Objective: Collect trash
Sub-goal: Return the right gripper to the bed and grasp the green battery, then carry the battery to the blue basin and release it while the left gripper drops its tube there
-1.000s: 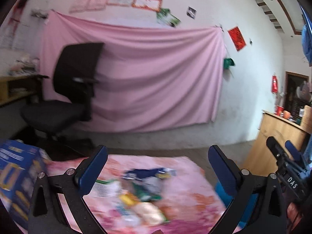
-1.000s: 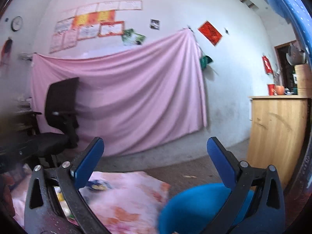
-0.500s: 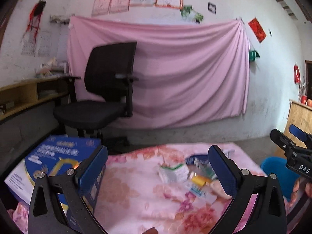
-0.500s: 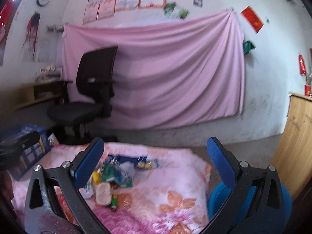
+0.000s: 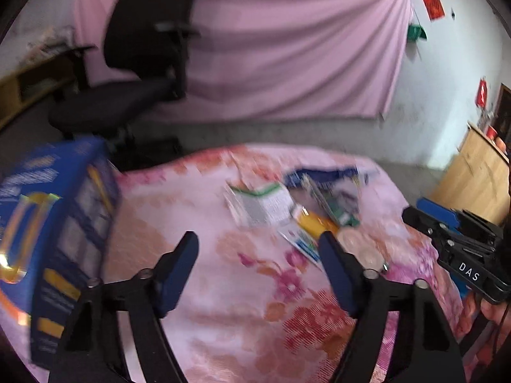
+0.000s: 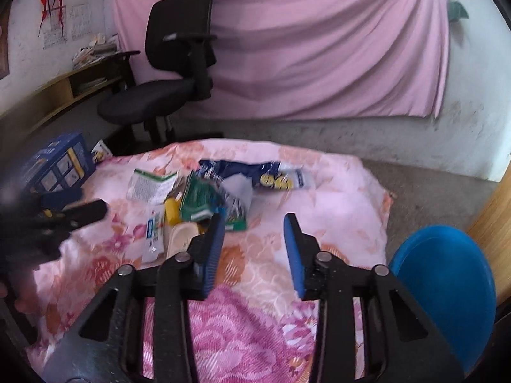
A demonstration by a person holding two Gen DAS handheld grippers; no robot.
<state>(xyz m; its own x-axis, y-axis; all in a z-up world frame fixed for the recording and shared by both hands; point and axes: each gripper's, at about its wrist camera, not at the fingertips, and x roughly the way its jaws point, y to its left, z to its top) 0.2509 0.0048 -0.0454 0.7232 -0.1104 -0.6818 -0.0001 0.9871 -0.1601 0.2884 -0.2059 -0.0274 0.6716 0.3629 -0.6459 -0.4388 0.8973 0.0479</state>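
A pile of trash lies on the pink floral cloth (image 6: 335, 198): a green packet (image 6: 204, 201), a white-and-green packet (image 6: 151, 185), a blue wrapper (image 6: 252, 172), a yellow piece (image 6: 172, 210) and a beige lid (image 6: 182, 239). My right gripper (image 6: 255, 239) hovers open just right of the pile, nothing between its fingers. My left gripper (image 5: 260, 255) hangs open over bare cloth, short of the white-and-green packet (image 5: 258, 204) and the yellow piece (image 5: 314, 221). The right gripper (image 5: 421, 212) shows at the left wrist view's right edge.
A blue printed box (image 5: 48, 223) stands on the cloth's left side. A blue bin (image 6: 444, 287) sits on the floor right of the cloth, beside a wooden cabinet (image 5: 479, 178). A black office chair (image 6: 172, 73) stands behind, before a pink wall drape.
Both views have tipped down from the wall onto the cloth and closed in on the trash pile. Both grippers' jaws have narrowed, the right one more, with a gap still showing.
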